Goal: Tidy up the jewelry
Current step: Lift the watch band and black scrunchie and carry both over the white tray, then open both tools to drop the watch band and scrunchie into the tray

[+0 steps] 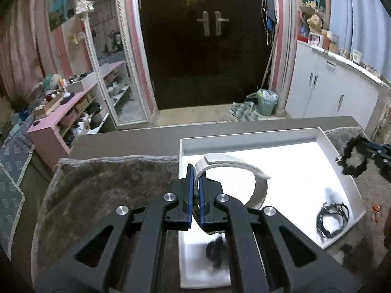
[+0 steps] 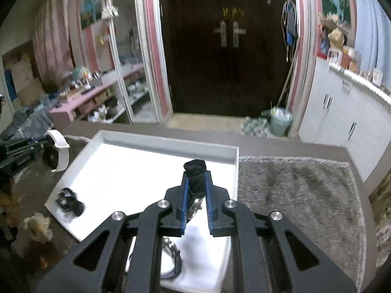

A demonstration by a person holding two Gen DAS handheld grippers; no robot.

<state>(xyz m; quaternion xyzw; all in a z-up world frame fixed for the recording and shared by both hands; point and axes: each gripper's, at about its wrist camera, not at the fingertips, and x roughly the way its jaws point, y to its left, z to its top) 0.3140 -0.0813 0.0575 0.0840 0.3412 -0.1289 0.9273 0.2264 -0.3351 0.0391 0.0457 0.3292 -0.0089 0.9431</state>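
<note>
Hovering over the shallow white rectangular tray (image 1: 327, 144), the left gripper (image 1: 194, 178) has its blue-padded fingers (image 1: 189, 190) clamped tight on the strap of a white-banded wristwatch (image 1: 244, 164), whose band arcs away forward and to the right of the fingertips, above the tray floor. Over on the other side, the right gripper (image 2: 196, 183) is nearly closed on a black beaded bracelet (image 2: 195, 168), a dark loop poking out past the fingertips, roughly in line with the fingers, above the tray's far right part. Both pieces look carried, not resting, so the drop is straight down for either hand; neither seems clearly nearer the tray floor. Inside the tray already: a coiled black cord necklace (image 1: 332, 219) near the right wall, and a small dark clump of jewellery (image 2: 69, 202) by the near left corner, too blurred to name. The tray sits on a grey shaggy mat (image 2: 293, 190) on the table (image 1: 136, 138). Next, I'd guess, comes lowering and letting go, well apart from those pieces.
</note>
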